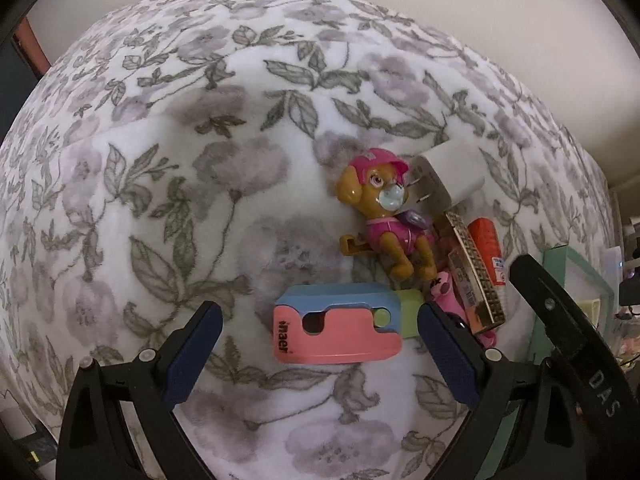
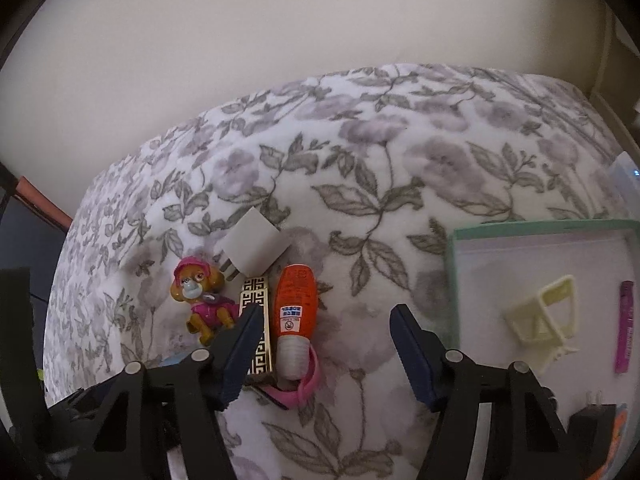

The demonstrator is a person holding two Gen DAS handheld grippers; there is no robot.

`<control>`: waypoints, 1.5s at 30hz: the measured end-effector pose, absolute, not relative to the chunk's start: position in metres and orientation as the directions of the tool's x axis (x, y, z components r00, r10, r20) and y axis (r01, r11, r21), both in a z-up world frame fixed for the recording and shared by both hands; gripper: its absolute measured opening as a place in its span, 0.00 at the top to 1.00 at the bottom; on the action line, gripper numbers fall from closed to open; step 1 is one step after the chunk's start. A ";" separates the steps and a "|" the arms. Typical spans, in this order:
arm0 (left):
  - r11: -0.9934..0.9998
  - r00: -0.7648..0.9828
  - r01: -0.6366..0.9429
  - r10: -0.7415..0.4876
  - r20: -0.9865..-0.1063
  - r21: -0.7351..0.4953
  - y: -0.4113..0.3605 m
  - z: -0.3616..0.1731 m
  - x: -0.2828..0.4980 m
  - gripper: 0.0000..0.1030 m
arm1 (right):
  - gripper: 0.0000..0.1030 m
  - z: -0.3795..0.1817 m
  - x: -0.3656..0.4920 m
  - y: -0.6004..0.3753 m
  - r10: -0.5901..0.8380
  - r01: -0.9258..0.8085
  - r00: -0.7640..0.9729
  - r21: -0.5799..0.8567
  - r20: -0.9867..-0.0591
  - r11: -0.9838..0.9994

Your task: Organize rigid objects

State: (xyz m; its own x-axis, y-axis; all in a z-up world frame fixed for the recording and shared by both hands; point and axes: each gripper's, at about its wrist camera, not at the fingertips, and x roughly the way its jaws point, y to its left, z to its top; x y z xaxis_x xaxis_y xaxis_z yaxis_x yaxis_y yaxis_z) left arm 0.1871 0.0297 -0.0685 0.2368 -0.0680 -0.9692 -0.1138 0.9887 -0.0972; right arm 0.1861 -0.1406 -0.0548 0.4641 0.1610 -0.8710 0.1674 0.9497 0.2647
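A small heap of objects lies on the flowered blanket (image 1: 200, 200). In the left wrist view a pink, blue and green plastic block (image 1: 336, 328) lies between the fingers of my left gripper (image 1: 320, 344), which is open; its right finger is close to the green end and the left one stands well off. Beyond it are a toy dog in pink (image 1: 384, 216) and a white charger (image 1: 448, 176). My right gripper (image 2: 326, 344) is open around an orange bottle (image 2: 294, 312). The bottle lies near the left finger, with a wide gap on the right. A gold patterned box (image 2: 256, 300) sits partly behind that finger.
A pink band (image 2: 308, 380) lies under the bottle's cap. To the right stands a green-rimmed tray (image 2: 452, 272) holding a cream plastic frame (image 2: 548, 320), a pink tube (image 2: 624, 328) and a black plug (image 2: 592, 412). A pale wall rises behind the bed.
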 end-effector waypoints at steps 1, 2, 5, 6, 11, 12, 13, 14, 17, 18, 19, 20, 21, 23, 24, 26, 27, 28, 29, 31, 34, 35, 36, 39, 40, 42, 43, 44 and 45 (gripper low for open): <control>0.990 0.236 -0.111 -0.062 -0.970 -0.090 0.028 -0.070 0.187 0.05 | 0.40 -0.056 0.187 -0.140 0.165 0.167 0.462 0.268 -0.871 0.949; 0.991 0.235 -0.105 -0.058 -0.970 -0.085 0.026 -0.071 0.186 0.05 | 0.42 -0.060 0.189 -0.139 0.171 0.169 0.459 0.274 -0.872 0.947; 0.993 0.230 -0.099 -0.047 -0.972 -0.071 0.022 -0.075 0.187 0.05 | 0.45 -0.067 0.191 -0.137 0.182 0.170 0.451 0.284 -0.874 0.944; 0.992 0.229 -0.099 -0.050 -0.972 -0.075 0.021 -0.076 0.186 0.05 | 0.46 -0.068 0.191 -0.136 0.186 0.167 0.456 0.289 -0.870 0.942; 0.992 0.221 -0.107 -0.044 -0.974 -0.069 0.021 -0.081 0.186 0.13 | 0.49 -0.070 0.193 -0.132 0.194 0.161 0.471 0.299 -0.861 0.941; 0.992 0.219 -0.107 -0.047 -0.975 -0.072 0.023 -0.081 0.188 0.15 | 0.52 -0.070 0.194 -0.132 0.200 0.161 0.472 0.308 -0.858 0.938; 0.990 0.218 -0.111 -0.061 -0.974 -0.087 0.024 -0.081 0.187 0.17 | 0.54 -0.070 0.194 -0.133 0.211 0.162 0.474 0.320 -0.855 0.934; 0.989 0.216 -0.115 -0.072 -0.974 -0.098 0.024 -0.081 0.187 0.19 | 0.56 -0.070 0.193 -0.133 0.218 0.160 0.475 0.328 -0.853 0.931; 0.989 0.218 -0.106 -0.082 -0.972 -0.107 0.027 -0.083 0.184 0.24 | 0.61 -0.069 0.194 -0.130 0.224 0.145 0.477 0.328 -0.850 0.934; 0.989 0.220 -0.101 -0.086 -0.972 -0.110 0.026 -0.083 0.183 0.26 | 0.62 -0.069 0.194 -0.129 0.228 0.142 0.478 0.331 -0.848 0.933; 0.988 0.220 -0.098 -0.093 -0.971 -0.117 0.025 -0.082 0.183 0.30 | 0.63 -0.069 0.194 -0.130 0.231 0.142 0.478 0.334 -0.847 0.932; 0.988 0.220 -0.098 -0.093 -0.971 -0.117 0.024 -0.081 0.183 0.29 | 0.63 -0.069 0.194 -0.130 0.234 0.143 0.478 0.338 -0.847 0.930; 0.989 0.221 -0.102 -0.086 -0.971 -0.110 0.024 -0.081 0.182 0.29 | 0.66 -0.069 0.193 -0.131 0.238 0.142 0.477 0.341 -0.846 0.929; 0.987 0.220 -0.113 -0.087 -0.972 -0.114 0.027 -0.079 0.182 0.30 | 0.67 -0.071 0.193 -0.134 0.251 0.145 0.470 0.354 -0.846 0.924; 0.986 0.219 -0.121 -0.086 -0.972 -0.115 0.029 -0.079 0.182 0.30 | 0.67 -0.071 0.194 -0.134 0.258 0.145 0.468 0.362 -0.845 0.921; 0.985 0.221 -0.136 -0.074 -0.972 -0.105 0.034 -0.079 0.183 0.30 | 0.68 -0.070 0.193 -0.135 0.254 0.144 0.470 0.357 -0.846 0.923; 0.985 0.223 -0.143 -0.065 -0.973 -0.099 0.035 -0.079 0.183 0.30 | 0.68 -0.070 0.193 -0.135 0.250 0.143 0.469 0.352 -0.847 0.925; 0.984 0.225 -0.149 -0.059 -0.973 -0.094 0.037 -0.078 0.183 0.30 | 0.68 -0.070 0.193 -0.134 0.242 0.144 0.467 0.344 -0.850 0.928; 0.984 0.225 -0.154 -0.056 -0.973 -0.093 0.039 -0.079 0.183 0.30 | 0.68 -0.070 0.193 -0.133 0.238 0.144 0.464 0.338 -0.853 0.930; 0.980 0.224 -0.171 -0.059 -0.973 -0.099 0.043 -0.079 0.184 0.29 | 0.68 -0.073 0.194 -0.131 0.241 0.141 0.456 0.337 -0.856 0.931; 0.978 0.222 -0.178 -0.069 -0.973 -0.110 0.047 -0.080 0.185 0.30 | 0.68 -0.080 0.195 -0.126 0.226 0.142 0.439 0.315 -0.870 0.938; 0.978 0.223 -0.178 -0.070 -0.972 -0.111 0.046 -0.080 0.185 0.29 | 0.68 -0.080 0.195 -0.125 0.222 0.142 0.445 0.313 -0.868 0.939; 0.978 0.224 -0.177 -0.069 -0.972 -0.110 0.047 -0.080 0.185 0.29 | 0.68 -0.080 0.195 -0.125 0.221 0.143 0.445 0.313 -0.868 0.939; 0.979 0.231 -0.175 -0.065 -0.971 -0.107 0.049 -0.080 0.183 0.29 | 0.67 -0.081 0.194 -0.127 0.224 0.145 0.449 0.318 -0.865 0.937; 0.978 0.234 -0.177 -0.066 -0.970 -0.109 0.049 -0.080 0.183 0.29 | 0.67 -0.082 0.194 -0.127 0.224 0.144 0.451 0.318 -0.864 0.937; 0.976 0.238 -0.183 -0.069 -0.969 -0.115 0.047 -0.080 0.183 0.29 | 0.67 -0.082 0.194 -0.127 0.224 0.141 0.454 0.318 -0.862 0.938; 0.976 0.240 -0.185 -0.071 -0.968 -0.118 0.048 -0.080 0.183 0.29 | 0.67 -0.082 0.194 -0.127 0.224 0.141 0.454 0.318 -0.863 0.938; 0.975 0.240 -0.187 -0.072 -0.968 -0.119 0.049 -0.082 0.185 0.29 | 0.68 -0.082 0.193 -0.127 0.224 0.142 0.454 0.319 -0.862 0.937; 0.975 0.240 -0.188 -0.072 -0.968 -0.119 0.049 -0.082 0.185 0.29 | 0.68 -0.082 0.193 -0.127 0.224 0.142 0.454 0.318 -0.862 0.937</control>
State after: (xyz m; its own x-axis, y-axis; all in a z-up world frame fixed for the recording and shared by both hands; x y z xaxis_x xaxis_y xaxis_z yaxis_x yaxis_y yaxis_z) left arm 0.1853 0.0487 -0.0817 0.2401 -0.0720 -0.9681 -0.1880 0.9749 -0.1192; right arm 0.1935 -0.1273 -0.0815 0.4536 0.2244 -0.8625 0.1417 0.9373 0.3184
